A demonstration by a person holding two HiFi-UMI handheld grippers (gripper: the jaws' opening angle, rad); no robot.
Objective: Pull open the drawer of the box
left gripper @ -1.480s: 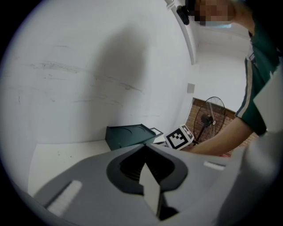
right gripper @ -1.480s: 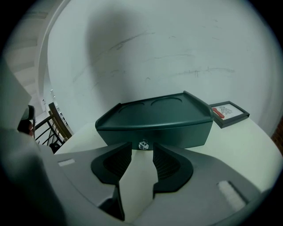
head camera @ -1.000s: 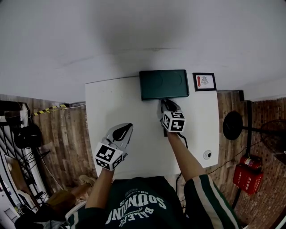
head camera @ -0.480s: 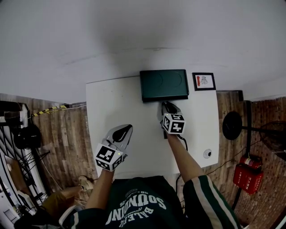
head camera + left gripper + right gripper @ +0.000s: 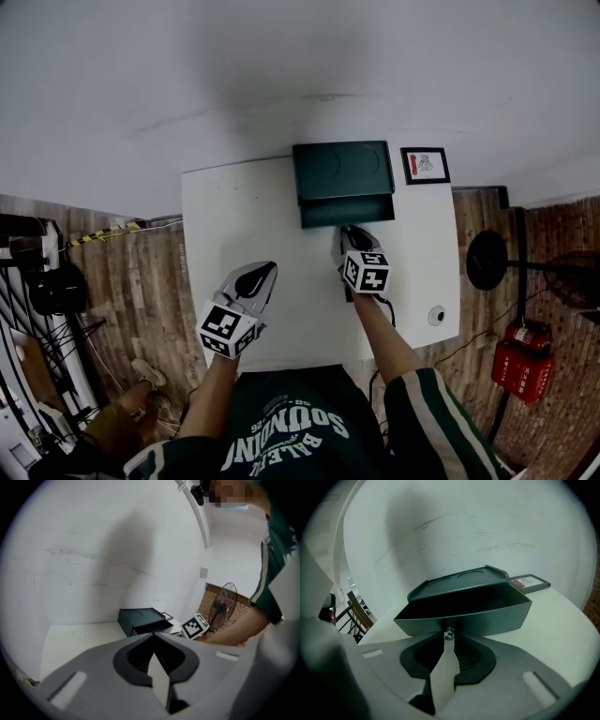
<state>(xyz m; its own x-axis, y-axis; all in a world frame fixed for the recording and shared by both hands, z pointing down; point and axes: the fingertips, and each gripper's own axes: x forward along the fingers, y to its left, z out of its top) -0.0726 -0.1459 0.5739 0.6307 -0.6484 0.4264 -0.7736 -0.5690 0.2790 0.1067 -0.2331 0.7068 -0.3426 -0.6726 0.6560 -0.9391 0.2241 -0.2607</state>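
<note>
Nearest the camera, the left gripper (image 5: 265, 272) hangs idle above the near left part of the white rectangular surface (image 5: 234, 211), its jaws pressed together with nothing between them, as its own view confirms (image 5: 153, 645). Farther in and to the right, the right gripper (image 5: 349, 232) reaches to the front of the dark green drawer (image 5: 347, 213), its jaws drawn narrow and pinching the small shiny metal knob (image 5: 449, 633) at the middle of the drawer's front wall (image 5: 464, 617). The drawer stands partly out of the dark green plastic box (image 5: 342, 171), which sits at the far edge of the surface against the white wall. Its dark inside shows and looks empty from this angle. The box appears light and rigid, so a pull may well drag the whole box forward across the smooth surface rather than slide the drawer alone. The knob is the only sensible hold, but it is tiny and likely slick, and the pads could slip off it if the pull runs off the drawer's line. A steady, straight draw toward the person seems called for. Just right of the box lies a small black-framed white card (image 5: 425, 165).
</note>
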